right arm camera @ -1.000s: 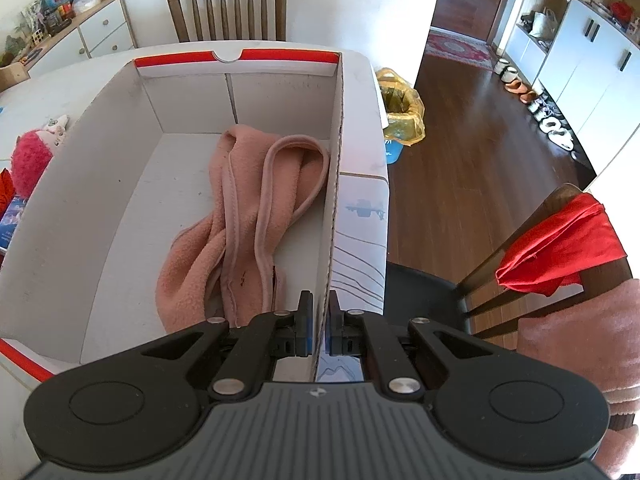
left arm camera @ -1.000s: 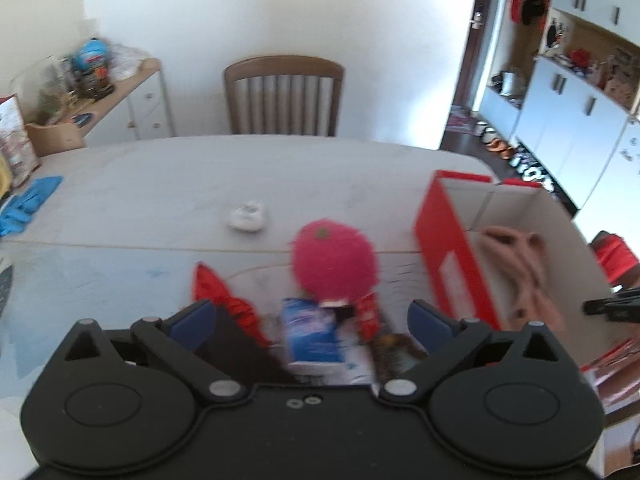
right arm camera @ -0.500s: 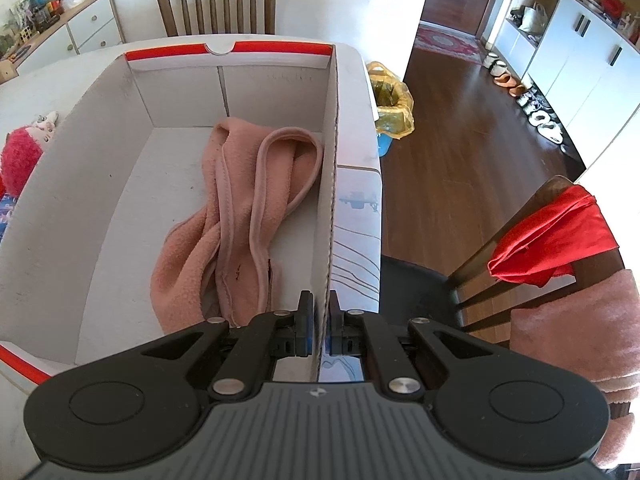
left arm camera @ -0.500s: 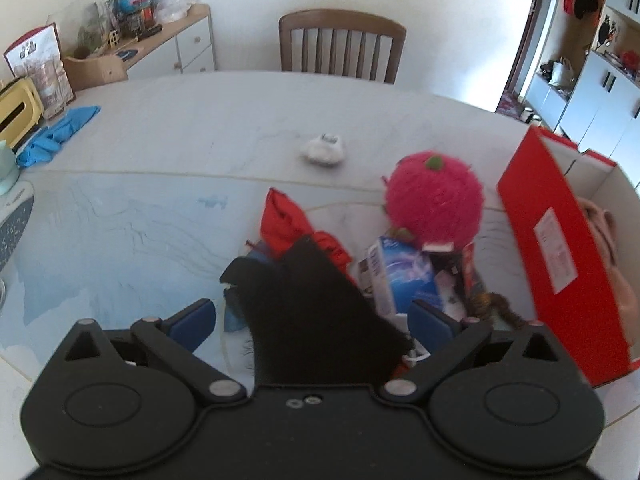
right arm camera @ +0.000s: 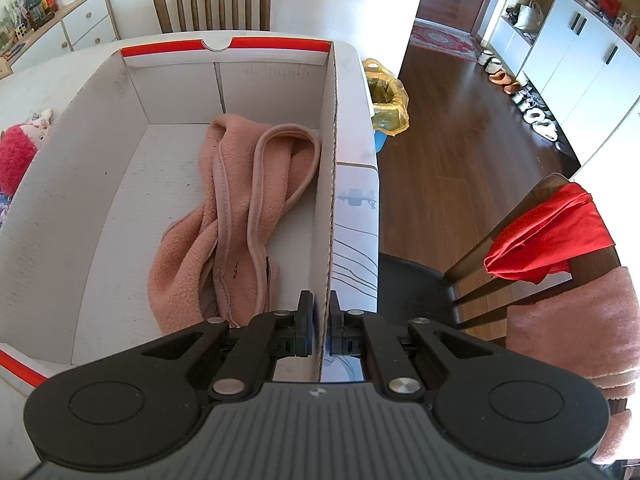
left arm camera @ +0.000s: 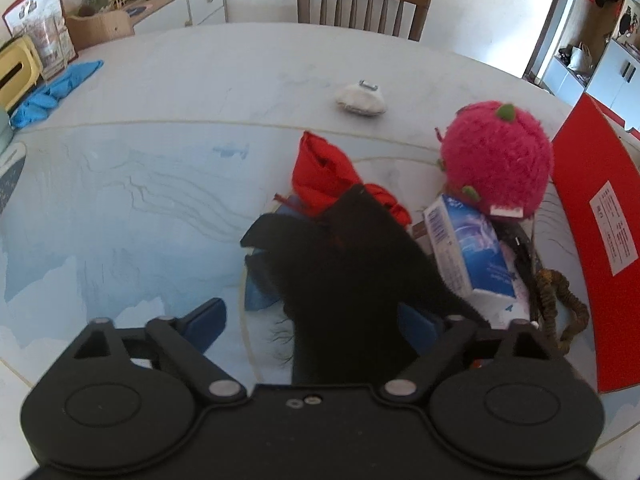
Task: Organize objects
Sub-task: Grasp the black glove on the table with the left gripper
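Observation:
My left gripper [left arm camera: 316,320] is open, its blue pads on either side of a black furry cloth [left arm camera: 352,268] lying on the table pile. Beyond it are a red cloth [left arm camera: 320,172], a blue-white carton [left arm camera: 468,252], a pink fuzzy ball toy [left arm camera: 496,164] and a brown cord [left arm camera: 556,300]. My right gripper [right arm camera: 320,320] is shut on the right wall of the red-and-white cardboard box [right arm camera: 330,160]. A pink fleece garment [right arm camera: 240,208] lies inside the box. The box's red side [left arm camera: 592,216] shows at the right in the left wrist view.
A small white object [left arm camera: 360,100] lies on the marble table [left arm camera: 160,120]. Blue cloth [left arm camera: 56,88] and a yellow box [left arm camera: 16,72] sit at far left. A wooden chair [left arm camera: 364,8] stands behind. A chair draped with red cloth [right arm camera: 548,236] is right of the box.
My left gripper has swung left and lowered over the pile; the black cloth now lies between its open fingers. My right gripper keeps its hold on the box wall.

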`<state>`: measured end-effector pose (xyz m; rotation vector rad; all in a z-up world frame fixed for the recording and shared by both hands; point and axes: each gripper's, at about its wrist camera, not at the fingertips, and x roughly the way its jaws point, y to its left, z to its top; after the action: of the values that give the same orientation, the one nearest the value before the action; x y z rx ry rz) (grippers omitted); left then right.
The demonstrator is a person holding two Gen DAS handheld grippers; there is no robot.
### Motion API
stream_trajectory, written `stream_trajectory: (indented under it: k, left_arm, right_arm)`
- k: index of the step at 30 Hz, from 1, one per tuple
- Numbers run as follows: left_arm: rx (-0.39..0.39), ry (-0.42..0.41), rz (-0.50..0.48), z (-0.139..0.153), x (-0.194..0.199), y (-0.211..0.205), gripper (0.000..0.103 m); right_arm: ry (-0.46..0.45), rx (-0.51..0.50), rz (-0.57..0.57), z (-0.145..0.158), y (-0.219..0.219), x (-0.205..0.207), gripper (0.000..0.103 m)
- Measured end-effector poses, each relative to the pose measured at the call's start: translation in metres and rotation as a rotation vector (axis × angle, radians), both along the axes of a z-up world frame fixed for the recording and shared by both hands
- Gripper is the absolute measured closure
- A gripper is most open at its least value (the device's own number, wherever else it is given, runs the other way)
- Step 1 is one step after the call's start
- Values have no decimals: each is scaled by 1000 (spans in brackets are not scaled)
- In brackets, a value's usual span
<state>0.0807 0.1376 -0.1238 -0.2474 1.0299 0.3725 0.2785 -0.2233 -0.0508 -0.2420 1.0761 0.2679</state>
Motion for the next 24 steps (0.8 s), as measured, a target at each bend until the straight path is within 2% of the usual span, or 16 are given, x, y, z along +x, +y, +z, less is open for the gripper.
stream_trajectory:
  k: [2,4,8,12,14,16,24]
  left_arm:
    - [-17,0,9,0,-2,3,32]
    - [-46,-10,12,0,-5,5,41]
    - [-75,-25,4,2,-7,6,68]
    - [-68,-41,-24,10,-8,3,83]
    - [-63,-35,-32,15,-8,1,94]
    - [-74,-46,-43,20,-8,-1,100]
    - [-66,-93,-138,52,-7,-16,101]
  right_arm:
    - [0,0,-1,0,0,0,98]
    - [0,1,-4,0,0,0,98]
    - [-2,1,-5,0,-1,0,98]
    - [-3,2,-9,0,-1,-1,98]
    - [-5,1,-7,0,-1,-1,98]
    - [-4,2,-7,0,0,-1,98]
    - [-5,2,-9,0,0,-1,98]
